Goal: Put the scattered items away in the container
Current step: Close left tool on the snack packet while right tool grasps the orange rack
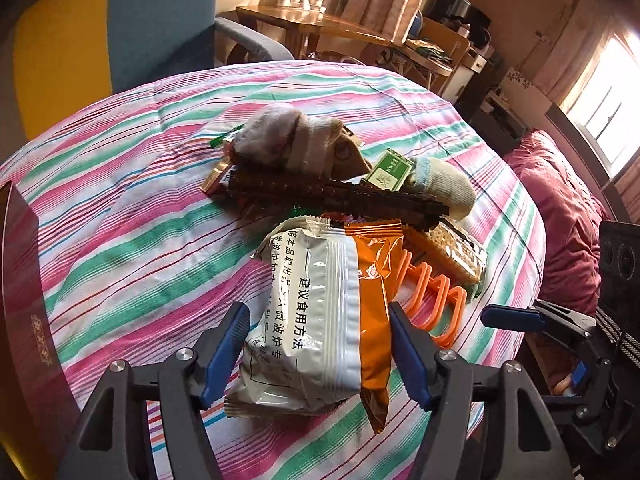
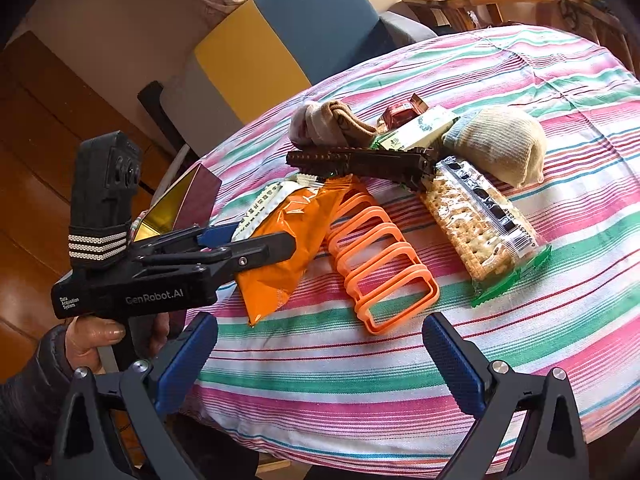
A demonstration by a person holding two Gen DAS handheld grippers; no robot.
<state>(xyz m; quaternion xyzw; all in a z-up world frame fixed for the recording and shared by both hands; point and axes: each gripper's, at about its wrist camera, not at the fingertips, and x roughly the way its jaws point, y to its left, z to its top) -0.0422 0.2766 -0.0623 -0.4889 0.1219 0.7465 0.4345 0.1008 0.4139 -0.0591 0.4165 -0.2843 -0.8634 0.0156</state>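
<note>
Meanwhile, both grippers are hovering over the striped tablecloth (image 2: 520, 320), angled downward.

The left gripper (image 1: 318, 350) is straddling a glossy orange-and-white snack packet (image 1: 320, 320) lying on the cloth, jaws spread, pads not pressing. The right gripper (image 2: 320, 364) is gaping empty near a ribbed orange plastic rack (image 2: 380, 256). The maroon box (image 2: 192, 196), gold-lined, is sitting at the table's edge.

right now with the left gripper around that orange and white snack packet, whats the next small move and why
Probably close the left gripper on the snack packet. Its jaws stand open on either side of the packet, with the pads not visibly pressing it, and the packet lies on the striped cloth partly over the orange rack. Once gripped, it could go to the dark red box at the left.
</note>
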